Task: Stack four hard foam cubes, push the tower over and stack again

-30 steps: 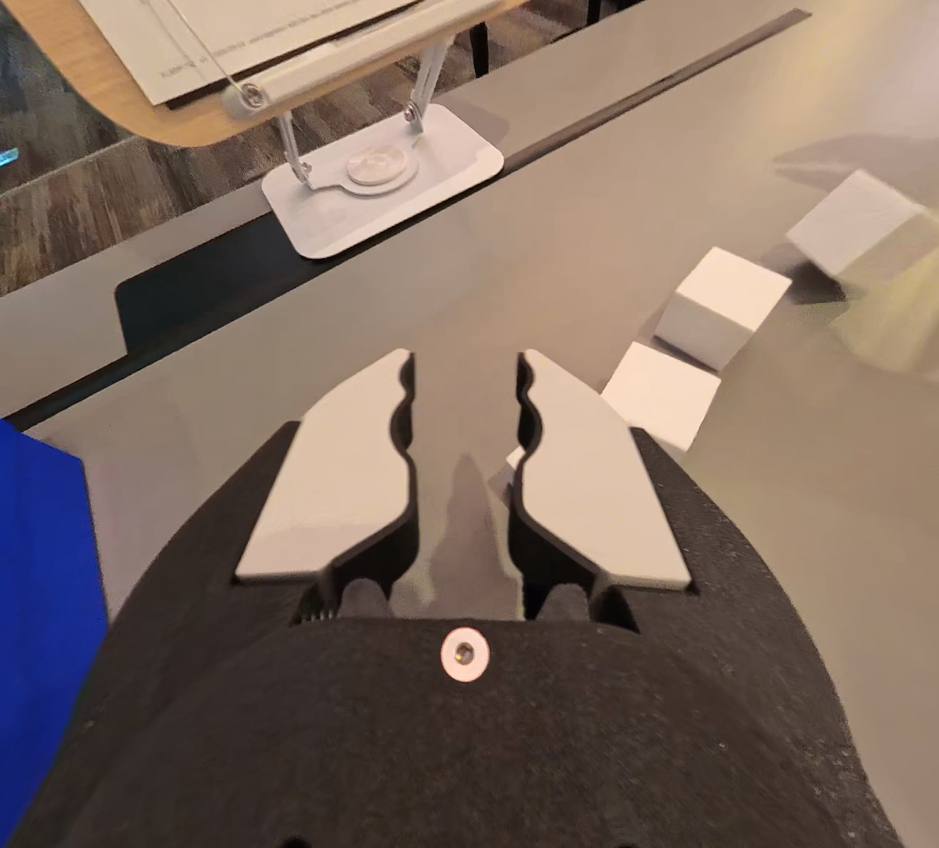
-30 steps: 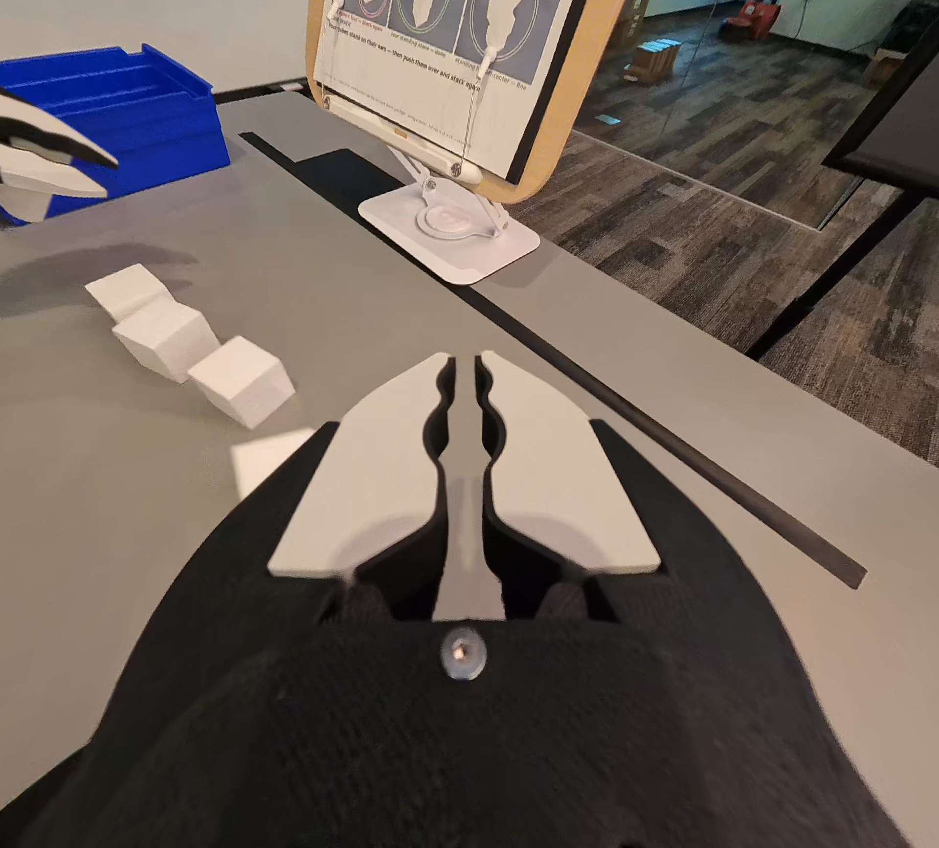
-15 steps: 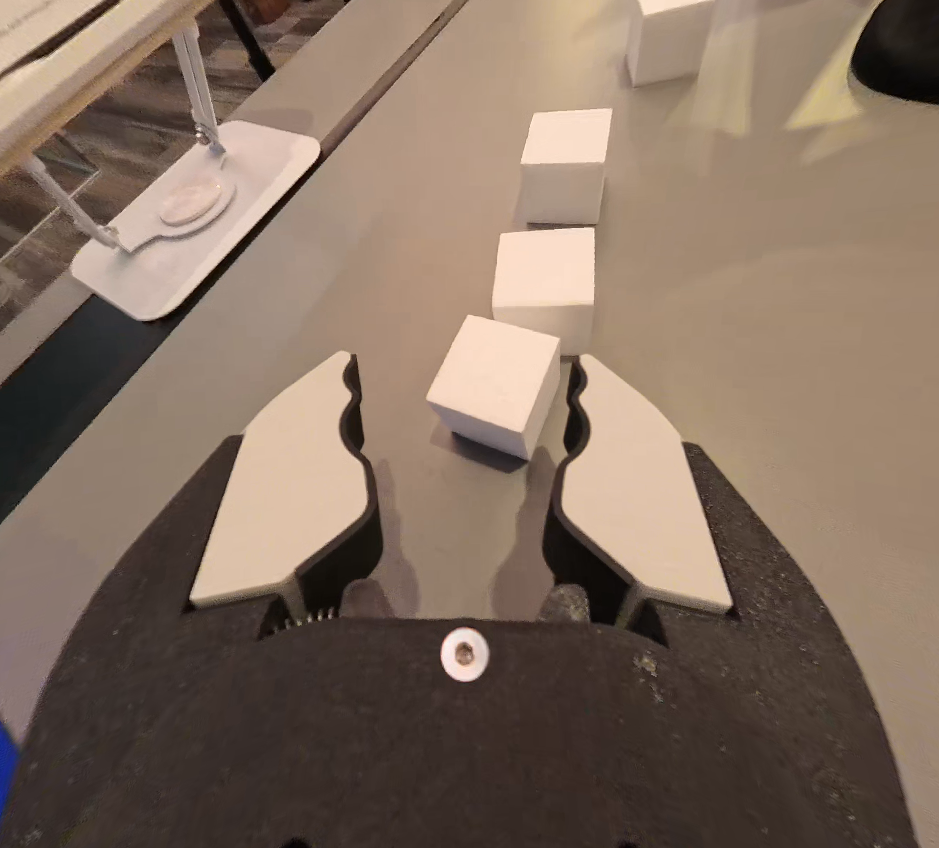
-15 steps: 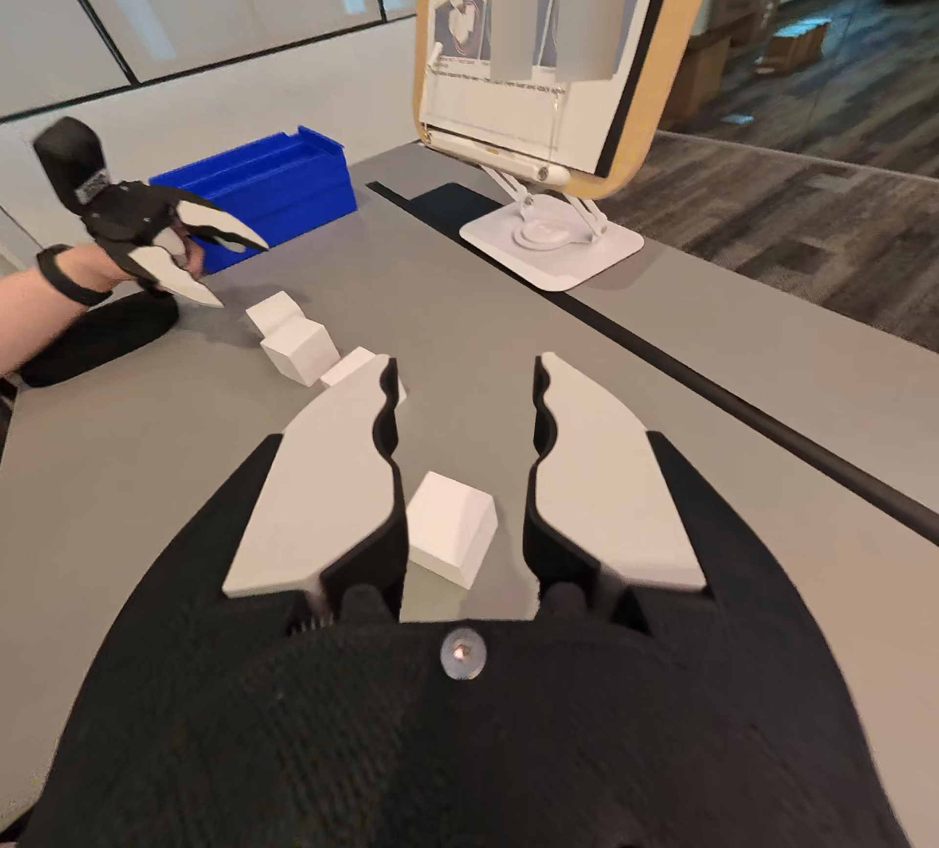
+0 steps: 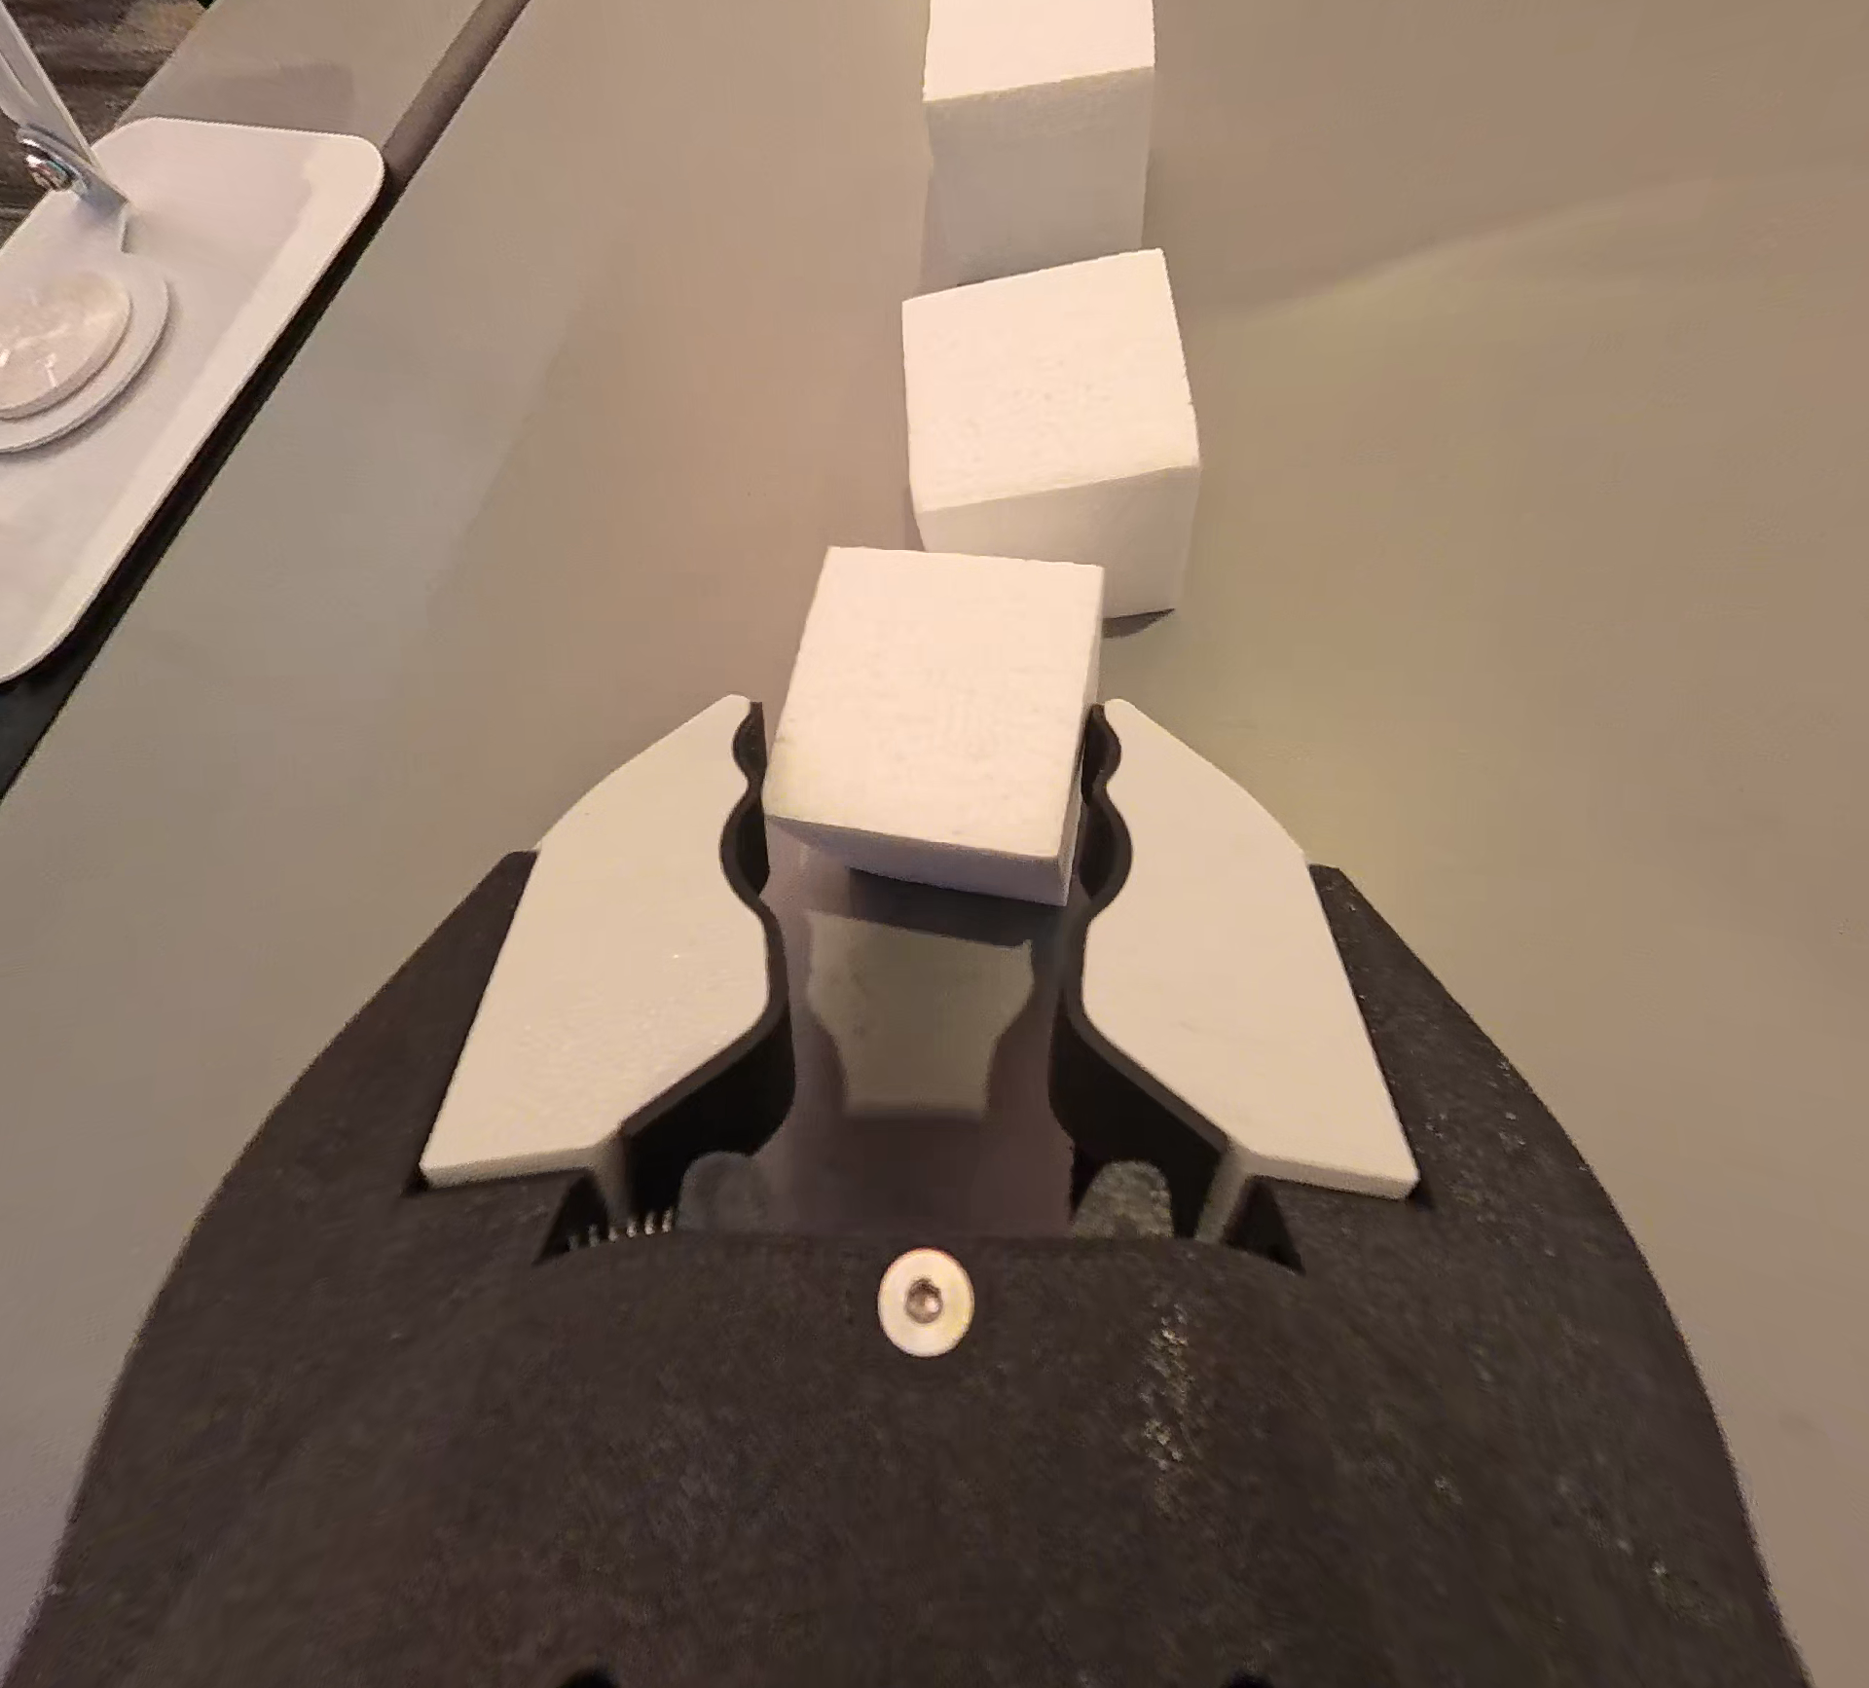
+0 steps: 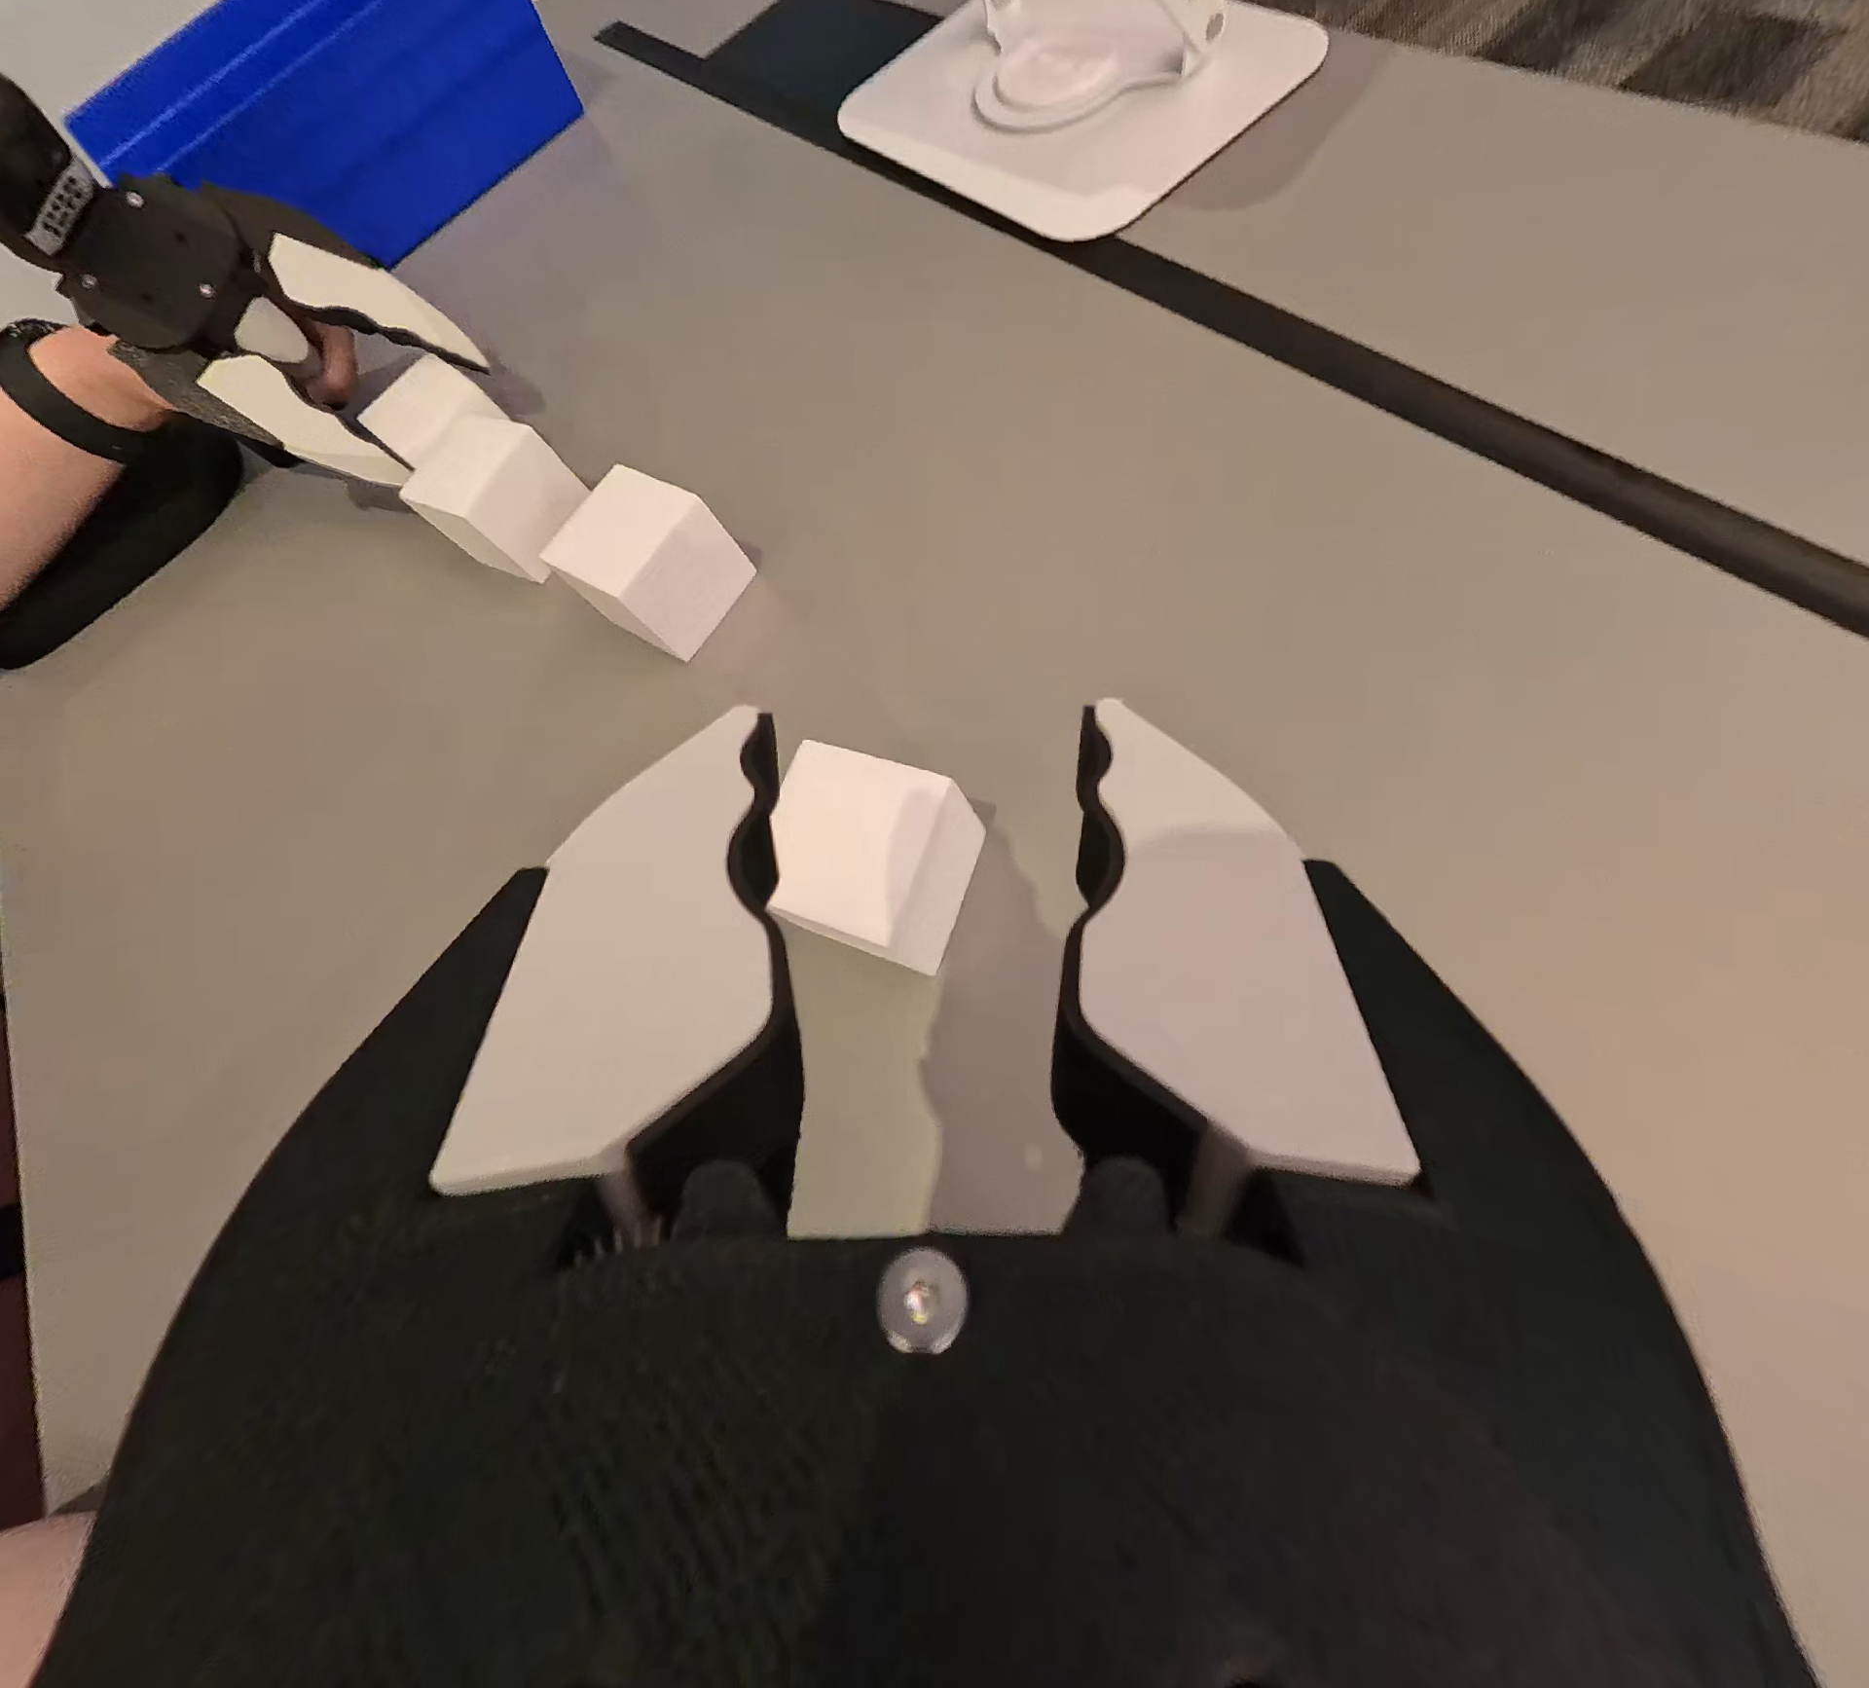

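Four white foam cubes lie strung out in a loose line on the grey bench (image 6: 1011,446), none on top of another. No tower stands, so I judge this the start of a stacking round, with both grippers going for a cube at once.

Left gripper (image 5: 922,709): jaws part open, set to either side of the nearest cube (image 5: 936,719). Both tips look to be touching or all but touching the cube's sides; whether they press yet I cannot tell. The cube looks tilted, its near edge raised over a dark shadow. Just beyond it sits the second cube (image 5: 1047,426), then the third cube (image 5: 1042,92), close together in a row.

Right gripper (image 6: 920,714): jaws wide open around the end cube (image 6: 870,840), which stands apart from the other three. The cube sits hard by one jaw, with a clear gap to the other. Nothing gripped.

Next, I'd say: the right gripper needs to centre on its cube before closing, then one cube must be chosen as the base and the other brought squarely over it.

Containers: a blue bin (image 6: 334,72) stands at the far edge of the bench, behind the left gripper. Its inside is not visible from here. A white stand (image 6: 1092,92) sits beside the dark strip.
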Action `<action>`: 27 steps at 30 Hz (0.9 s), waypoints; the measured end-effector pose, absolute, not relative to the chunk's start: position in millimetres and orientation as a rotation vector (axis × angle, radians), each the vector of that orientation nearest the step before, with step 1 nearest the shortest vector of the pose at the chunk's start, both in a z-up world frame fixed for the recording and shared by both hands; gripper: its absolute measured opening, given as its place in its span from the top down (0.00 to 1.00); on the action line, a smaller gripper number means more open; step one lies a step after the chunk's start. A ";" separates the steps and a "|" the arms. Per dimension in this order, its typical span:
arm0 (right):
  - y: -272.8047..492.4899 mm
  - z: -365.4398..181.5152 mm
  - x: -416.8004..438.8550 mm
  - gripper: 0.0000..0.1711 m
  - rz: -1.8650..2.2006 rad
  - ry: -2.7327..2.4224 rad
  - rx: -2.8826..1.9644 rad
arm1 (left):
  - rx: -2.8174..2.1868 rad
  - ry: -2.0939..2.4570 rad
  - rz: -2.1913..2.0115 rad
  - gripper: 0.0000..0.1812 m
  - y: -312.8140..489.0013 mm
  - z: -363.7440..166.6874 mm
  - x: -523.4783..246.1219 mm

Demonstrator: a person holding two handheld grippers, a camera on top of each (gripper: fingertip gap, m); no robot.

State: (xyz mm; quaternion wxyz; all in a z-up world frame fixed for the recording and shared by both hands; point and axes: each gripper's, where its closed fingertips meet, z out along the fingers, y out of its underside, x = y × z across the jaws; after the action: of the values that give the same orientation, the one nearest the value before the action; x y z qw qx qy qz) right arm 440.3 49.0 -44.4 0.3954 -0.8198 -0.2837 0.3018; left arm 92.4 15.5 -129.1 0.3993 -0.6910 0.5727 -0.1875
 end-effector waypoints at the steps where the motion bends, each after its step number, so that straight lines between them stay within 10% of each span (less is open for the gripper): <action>1: 48.6 -45.8 439.2 0.66 0.763 -0.718 -2.093 | -1.749 1.441 -0.479 0.67 14.6 -125.5 90.7; 8: 45.6 -58.5 419.9 0.60 0.664 -0.745 -2.150 | -1.773 1.148 -0.515 0.67 20.1 -49.7 98.7; 27: 19.9 -134.3 415.7 0.47 0.311 -0.439 -2.231 | -1.918 1.173 -0.485 0.67 20.6 -68.3 151.5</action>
State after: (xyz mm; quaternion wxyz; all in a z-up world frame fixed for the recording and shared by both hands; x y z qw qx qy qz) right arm 415.7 19.9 -134.3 0.4108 -0.8863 -0.1744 0.1235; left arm 151.5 20.6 -68.3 0.4087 -0.7611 0.4655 -0.1926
